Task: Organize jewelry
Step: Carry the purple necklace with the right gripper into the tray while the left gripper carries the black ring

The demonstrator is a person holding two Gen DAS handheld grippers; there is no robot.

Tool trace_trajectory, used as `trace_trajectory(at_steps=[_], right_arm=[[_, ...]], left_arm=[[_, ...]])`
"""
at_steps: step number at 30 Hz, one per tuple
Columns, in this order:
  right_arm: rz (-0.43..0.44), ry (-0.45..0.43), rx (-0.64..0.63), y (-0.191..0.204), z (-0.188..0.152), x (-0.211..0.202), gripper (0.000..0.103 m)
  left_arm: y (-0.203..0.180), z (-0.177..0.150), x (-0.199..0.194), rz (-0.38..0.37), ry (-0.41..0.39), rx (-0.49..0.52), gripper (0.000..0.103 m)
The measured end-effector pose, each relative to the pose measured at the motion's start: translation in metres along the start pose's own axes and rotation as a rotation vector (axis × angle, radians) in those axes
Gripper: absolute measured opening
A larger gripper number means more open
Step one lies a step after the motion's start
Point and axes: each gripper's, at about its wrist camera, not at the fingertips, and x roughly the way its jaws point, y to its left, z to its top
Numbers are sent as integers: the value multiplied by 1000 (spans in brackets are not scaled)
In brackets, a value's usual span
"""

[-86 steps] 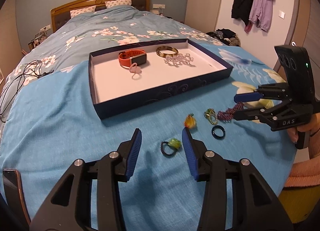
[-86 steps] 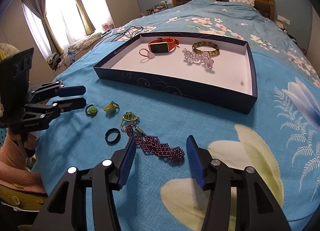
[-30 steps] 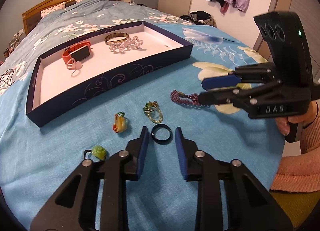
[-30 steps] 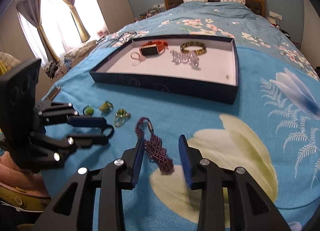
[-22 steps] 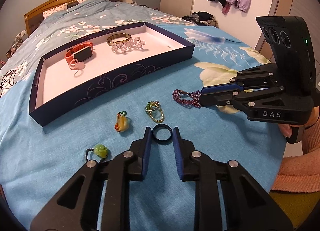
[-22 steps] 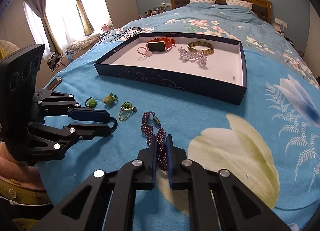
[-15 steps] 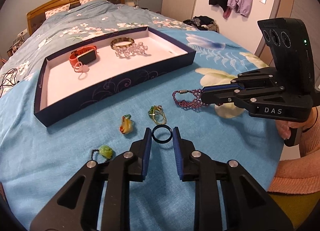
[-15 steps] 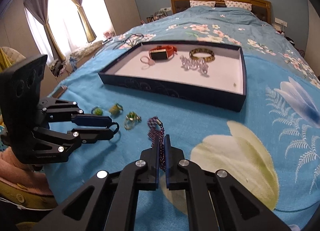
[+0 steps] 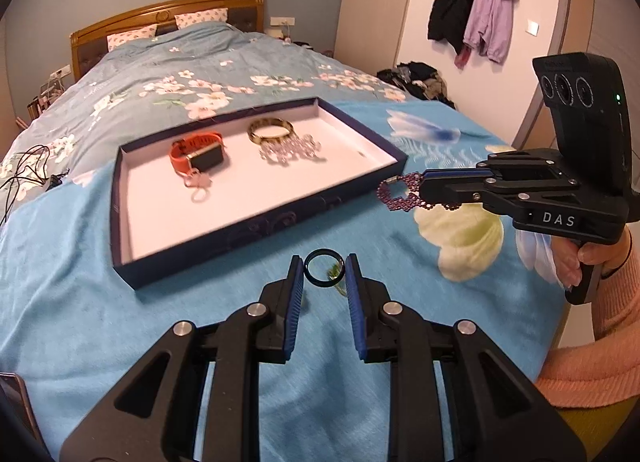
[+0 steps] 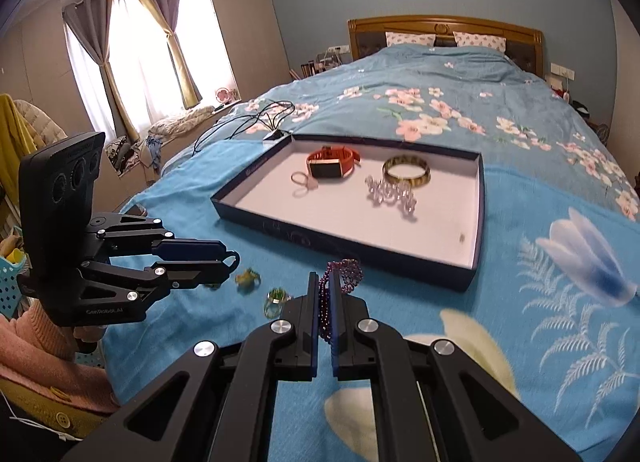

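A bedroom with a blue wall and a wooden headboard is filling the background, and a blue flowered bedspread (image 9: 80, 302) is serving as the working surface. On it, a shallow dark-blue tray (image 9: 224, 238) with a white floor is lying past both grippers.

The left gripper (image 9: 324, 274) is pinching a black ring (image 9: 324, 266) between its two blue pads; the jaws are standing only as far apart as the ring is wide, and the ring is being held above the bedspread, near the tray's near wall. The right gripper (image 10: 329, 294) is closed almost fully on a purple beaded bracelet (image 10: 344, 274), whose loose loops are hanging out past the fingertips, just before the near wall of the tray.

Inside the tray, an orange smartwatch (image 10: 332, 163) is lying at the far left with a small pink ring (image 10: 301, 179) just beside it. A gold-brown bangle (image 10: 406, 170) is resting to its right, and a clear crystal bracelet (image 10: 390, 193) is lying touching the bangle's near side.

On the bedspread, left of the right gripper, a yellow ring (image 10: 246, 278) and a green ring (image 10: 276, 296) are lying near each other. Black cables (image 10: 256, 117) are trailing on the far left of the bed.
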Motion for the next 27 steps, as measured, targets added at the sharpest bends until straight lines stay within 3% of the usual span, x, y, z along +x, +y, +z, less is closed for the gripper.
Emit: trace_trajectory(at_steps=[11, 27], right_arm=[[-1, -35, -15, -9, 28, 7, 3], [19, -14, -29, -19, 57, 38, 3]], left_arm=[[18, 20, 1, 40, -32, -17, 22], [52, 46, 25, 84, -16, -53, 22]])
